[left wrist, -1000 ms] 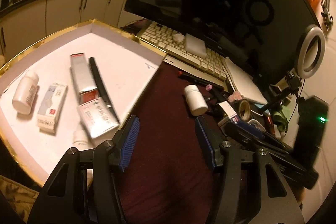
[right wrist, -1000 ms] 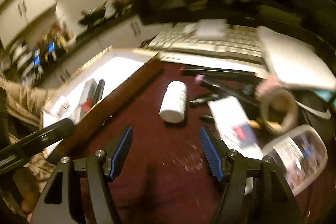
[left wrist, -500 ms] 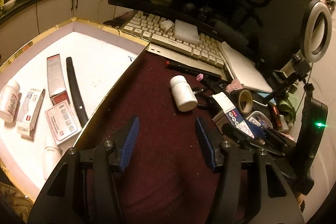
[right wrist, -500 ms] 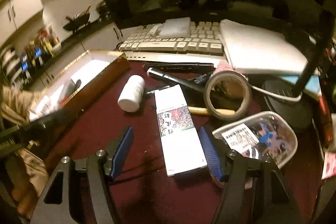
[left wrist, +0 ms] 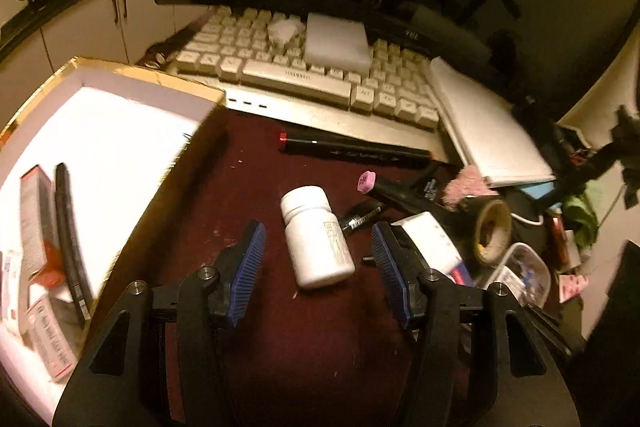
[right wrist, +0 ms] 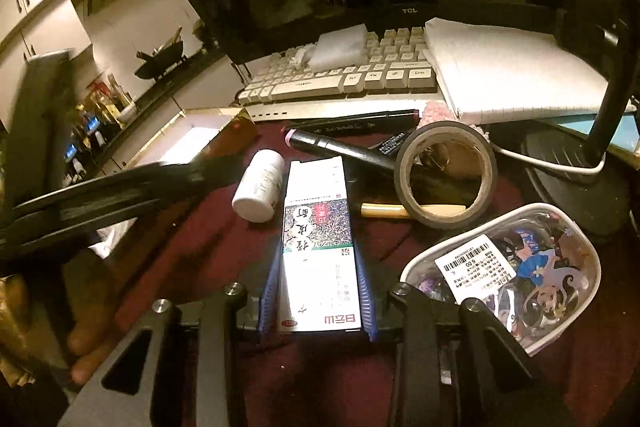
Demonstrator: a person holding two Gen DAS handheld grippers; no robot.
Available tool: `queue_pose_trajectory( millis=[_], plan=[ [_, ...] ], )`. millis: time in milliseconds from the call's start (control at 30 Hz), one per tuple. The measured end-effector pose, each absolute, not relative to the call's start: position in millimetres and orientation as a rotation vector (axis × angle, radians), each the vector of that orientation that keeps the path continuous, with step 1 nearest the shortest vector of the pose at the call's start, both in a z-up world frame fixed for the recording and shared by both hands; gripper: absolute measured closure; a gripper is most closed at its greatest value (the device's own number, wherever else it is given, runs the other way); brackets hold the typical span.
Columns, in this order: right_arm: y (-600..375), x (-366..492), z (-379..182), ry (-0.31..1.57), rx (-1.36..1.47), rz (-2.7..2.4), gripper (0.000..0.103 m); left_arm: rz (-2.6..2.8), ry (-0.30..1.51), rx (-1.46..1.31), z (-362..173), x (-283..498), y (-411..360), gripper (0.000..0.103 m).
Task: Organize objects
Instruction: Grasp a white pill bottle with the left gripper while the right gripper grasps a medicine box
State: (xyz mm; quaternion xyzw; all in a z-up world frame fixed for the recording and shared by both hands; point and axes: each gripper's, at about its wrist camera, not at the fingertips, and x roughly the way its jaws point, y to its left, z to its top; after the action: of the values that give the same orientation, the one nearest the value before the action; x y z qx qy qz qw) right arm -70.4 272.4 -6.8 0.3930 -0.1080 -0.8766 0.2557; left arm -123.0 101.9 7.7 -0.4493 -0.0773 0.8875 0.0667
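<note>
Right gripper (right wrist: 318, 301): we have just been closing its jaws, and the blue pads now sit against both long sides of the flat white carton (right wrist: 318, 239); we judge it pinched, low on its near end.
Carton risk: we hold only the near end, so the far end may sag or swing on lifting and knock the white pill bottle (right wrist: 259, 189) just beside it, or the tape roll (right wrist: 446, 173) on its other side.
Left gripper (left wrist: 318, 269): jaws spread wide, with the pill bottle (left wrist: 316, 237) lying on its side between them, untouched by either pad.
Bottle risk: it is round and smooth; if we close off-centre it may roll across the dark red tabletop toward the pink-capped marker (left wrist: 404, 189).
Crowding: both grippers work near each other, so we may collide on lifting.
Destination: the gold-rimmed white box (left wrist: 120, 75) stands at the tabletop's left edge; its raised wall could catch a low carry.
</note>
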Motion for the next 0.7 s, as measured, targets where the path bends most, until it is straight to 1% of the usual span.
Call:
queue_pose_trajectory(
  millis=[67, 100, 133, 167, 467, 567, 667, 700],
  plan=[
    [272.3, -69.7, -6.3, -0.299, 1.060, -2.377, 0.068, 2.689, -0.204, -1.385, 0.9, -128.0, 105.0, 0.048],
    [272.5, -69.7, -6.1, -0.301, 1.058, -2.377, 0.068, 2.698, -0.186, -1.409, -3.5, -129.5, 105.6, 0.051],
    [272.5, -69.4, -6.0, -0.303, 1.058, -2.377, 0.068, 2.702, -0.190, -1.423, -6.7, -130.1, 104.4, 0.058],
    [272.5, -69.2, -6.1, -0.306, 1.057, -2.376, 0.068, 2.686, -0.214, -1.437, -10.5, -130.2, 102.2, 0.068],
    [271.4, -68.1, -5.8, -0.300, 1.063, -2.371, 0.068, 2.700, -0.298, -1.352, 0.0, -92.3, 82.4, 0.070],
    [271.7, -66.6, -5.3, -0.311, 1.052, -2.362, 0.069, 2.687, -0.395, -1.287, 7.9, -69.5, 67.6, 0.070],
    [270.2, -64.2, -4.0, -0.319, 1.031, -2.347, 0.069, 2.706, -0.523, -1.161, 22.4, -41.1, 45.9, 0.070],
    [269.0, -62.6, -3.0, -0.315, 1.019, -2.343, 0.069, 2.720, -0.539, -1.124, 26.7, -34.3, 40.5, 0.070]
  ],
)
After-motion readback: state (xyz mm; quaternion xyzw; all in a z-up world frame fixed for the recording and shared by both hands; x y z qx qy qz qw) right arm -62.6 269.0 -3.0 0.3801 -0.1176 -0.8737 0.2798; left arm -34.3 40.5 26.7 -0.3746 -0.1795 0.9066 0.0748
